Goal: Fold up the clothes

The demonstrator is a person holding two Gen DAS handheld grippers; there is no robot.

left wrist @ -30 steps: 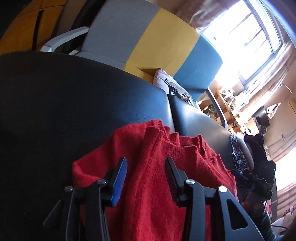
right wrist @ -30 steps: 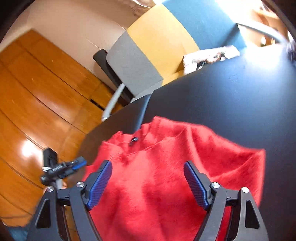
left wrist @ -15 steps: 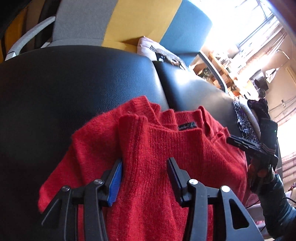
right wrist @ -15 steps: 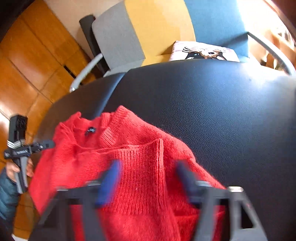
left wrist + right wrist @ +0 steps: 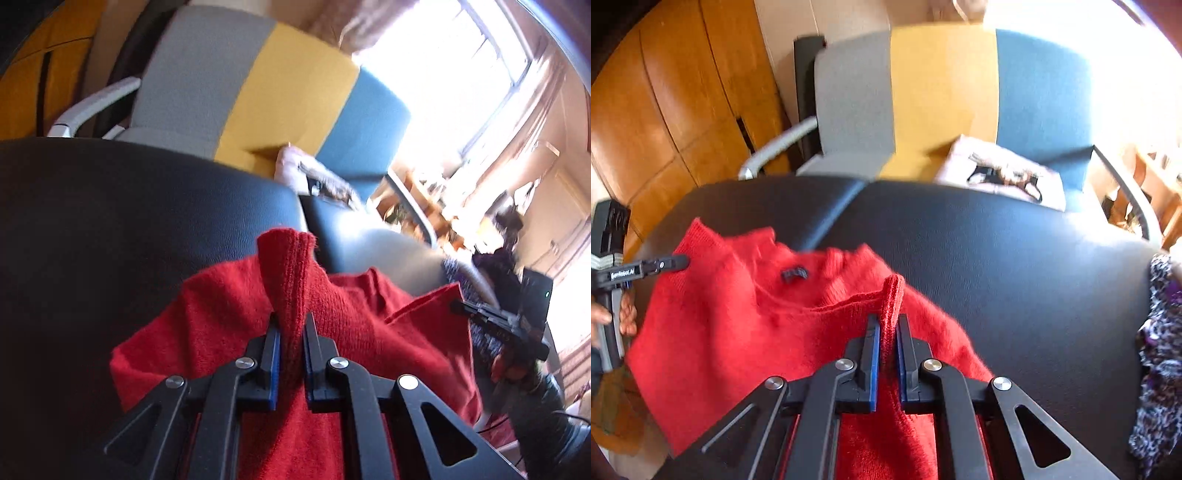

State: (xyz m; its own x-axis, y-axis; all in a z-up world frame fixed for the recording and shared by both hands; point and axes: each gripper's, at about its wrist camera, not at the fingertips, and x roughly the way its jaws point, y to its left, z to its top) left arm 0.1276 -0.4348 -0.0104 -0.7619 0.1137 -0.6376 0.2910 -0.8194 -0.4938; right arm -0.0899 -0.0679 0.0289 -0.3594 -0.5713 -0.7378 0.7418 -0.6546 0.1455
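A red knitted sweater [image 5: 229, 317] lies on a black leather seat [image 5: 110, 221]; in the right wrist view the sweater [image 5: 738, 325] shows its neck label up. My left gripper [image 5: 291, 328] is shut on a ribbed sleeve cuff of the sweater, which stands up between the fingers. My right gripper [image 5: 886, 328] is shut on the other ribbed cuff and lifts it slightly. Each gripper shows in the other's view: the right one [image 5: 498, 317] at the sweater's right edge, the left one [image 5: 646, 266] at its left shoulder.
A grey, yellow and blue armchair [image 5: 942, 96] stands behind the black seat [image 5: 1015, 258], with a printed cushion [image 5: 1001, 170] on it. A patterned black-and-white garment [image 5: 1160, 350] lies at the seat's right edge. Wooden panelling [image 5: 665, 92] is on the left.
Both grippers were open above the sweater; each has closed on a ribbed sleeve cuff and raised it a little. The cameras have shifted.
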